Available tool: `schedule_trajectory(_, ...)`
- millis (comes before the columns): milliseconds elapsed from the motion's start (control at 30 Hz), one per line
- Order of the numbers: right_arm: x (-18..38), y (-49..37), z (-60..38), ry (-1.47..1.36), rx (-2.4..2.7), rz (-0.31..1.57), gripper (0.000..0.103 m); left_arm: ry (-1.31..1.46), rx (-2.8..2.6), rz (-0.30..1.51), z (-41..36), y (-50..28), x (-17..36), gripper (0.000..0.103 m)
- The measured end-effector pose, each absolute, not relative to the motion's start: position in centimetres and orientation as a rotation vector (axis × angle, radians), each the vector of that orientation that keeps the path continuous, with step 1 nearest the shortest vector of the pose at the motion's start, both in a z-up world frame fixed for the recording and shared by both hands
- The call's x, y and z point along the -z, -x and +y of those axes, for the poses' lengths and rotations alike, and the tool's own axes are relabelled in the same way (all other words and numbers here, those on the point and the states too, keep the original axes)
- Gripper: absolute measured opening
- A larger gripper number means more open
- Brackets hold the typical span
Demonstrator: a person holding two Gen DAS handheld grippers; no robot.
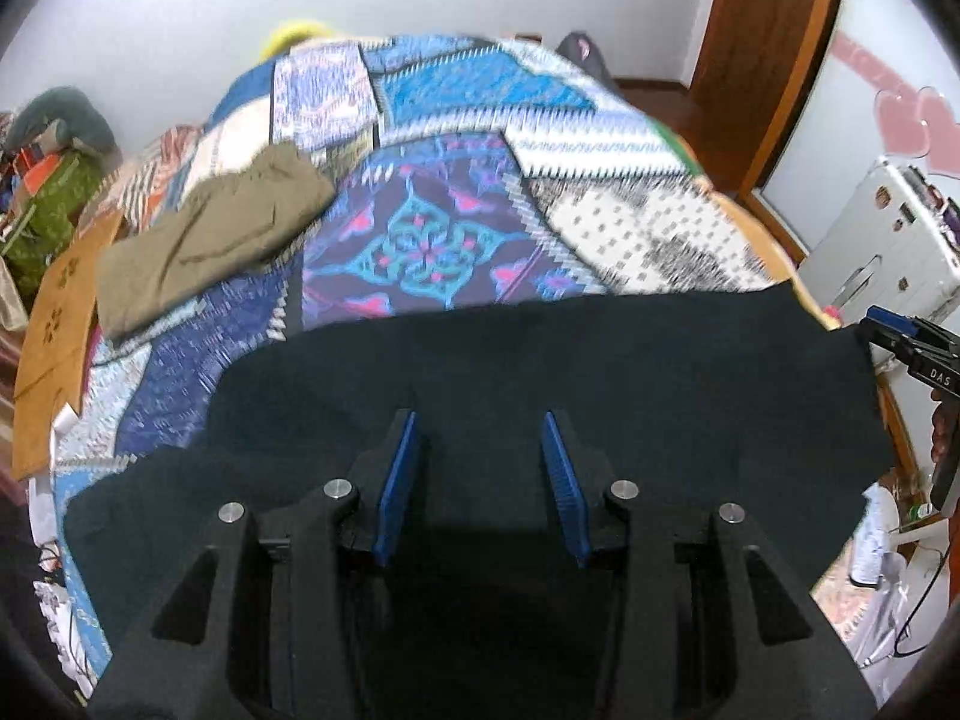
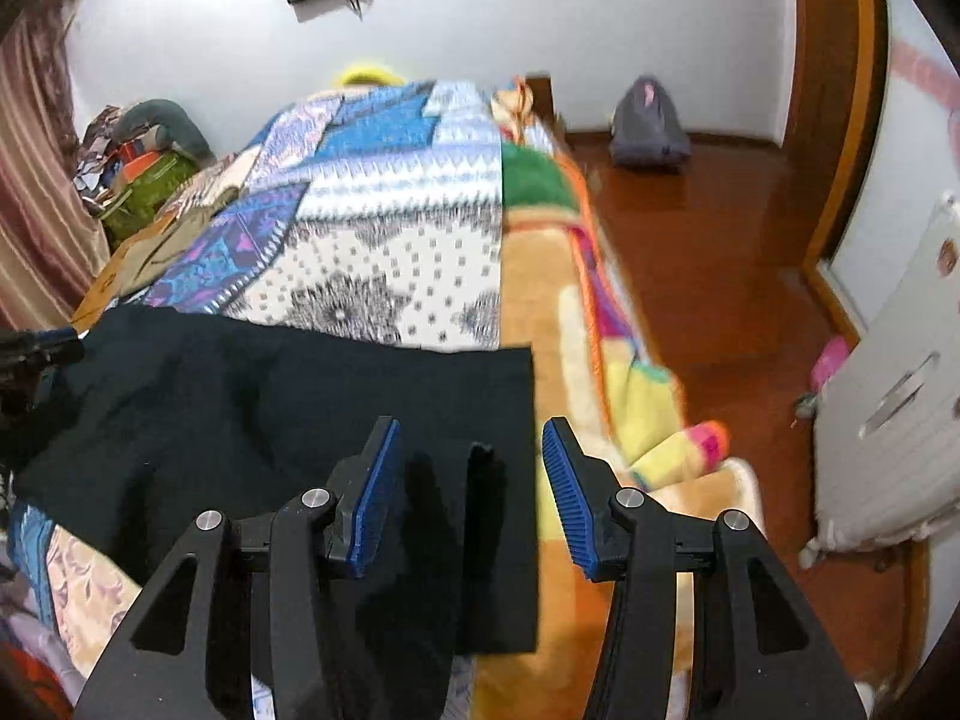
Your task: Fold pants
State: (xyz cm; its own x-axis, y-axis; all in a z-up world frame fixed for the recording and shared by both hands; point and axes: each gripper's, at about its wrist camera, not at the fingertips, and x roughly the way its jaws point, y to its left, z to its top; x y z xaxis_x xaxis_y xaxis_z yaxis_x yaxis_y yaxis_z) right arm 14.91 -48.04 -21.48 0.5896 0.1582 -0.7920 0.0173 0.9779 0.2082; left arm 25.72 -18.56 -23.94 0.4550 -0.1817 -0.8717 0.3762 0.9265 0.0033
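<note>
Left gripper (image 1: 480,468), black frame with blue ribbed pads, jaws spread wide, nothing between them; it hovers over the middle of the flat black fabric pants (image 1: 540,372), contact unclear. Right gripper (image 2: 471,474), same build, jaws also wide apart, empty, positioned over the pants' right end, straddling the straight right-hand edge (image 2: 531,480): left finger above cloth, right finger above the orange-yellow blanket (image 2: 600,372).

Pants lie on the near part of the patchwork blue-and-white quilt (image 1: 432,192), long axis running left-right across both views, directly below and ahead of both grippers. Right gripper is nearer the straight end; left is nearer the centre and the left portion. Likely next step: grab an edge, so jaws need to drop and close.

Folded olive-green garment (image 1: 210,240) sits well apart, far left on the quilt.
</note>
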Motion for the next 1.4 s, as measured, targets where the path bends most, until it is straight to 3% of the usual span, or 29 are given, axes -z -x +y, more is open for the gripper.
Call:
schedule_trajectory(233, 24.9, -14.7, -48.1, -0.294, -0.129, 1.024, 0.044, -0.216, 0.345, 1.064, -18.5, -25.6, 26.0, 0.043)
schedule_trajectory(300, 24.8, -14.5, -48.2, -0.302, -0.137, 1.011, 0.026, -0.217, 0.344, 1.062, -18.6, -25.6, 26.1, 0.044)
schedule_trajectory(433, 24.5, -15.0, -47.7, -0.293, -0.169, 0.989, 0.012, -0.214, 0.343, 1.063, -18.7, -25.7, 26.1, 0.044)
schedule_trajectory(633, 21.3, -16.4, -46.8, -0.186, -0.154, 0.859, 0.006, -0.217, 0.332, 1.066, -18.7, -25.6, 26.0, 0.044)
schedule_trajectory(833, 16.5, -16.3, -47.3, -0.095, -0.086, 0.684, 0.005, -0.252, 0.328, 1.057, -19.0, -25.0, 25.4, 0.044)
schedule_trajectory(1033, 21.0, -18.2, -48.8, -0.112, -0.05, 0.851, 0.006, -0.269, 0.322, 1.049, -19.0, -24.4, 25.0, 0.044)
schedule_trajectory(1100, 22.8, -18.6, -49.0, -0.125, -0.037, 0.922, 0.017, -0.269, 0.318, 1.044, -18.9, -24.2, 24.7, 0.044)
schedule_trajectory(1400, 20.9, -15.4, -50.8, -0.19, 0.022, 0.894, 0.031, -0.252, 0.307, 0.995, -18.3, -23.3, 22.6, 0.044)
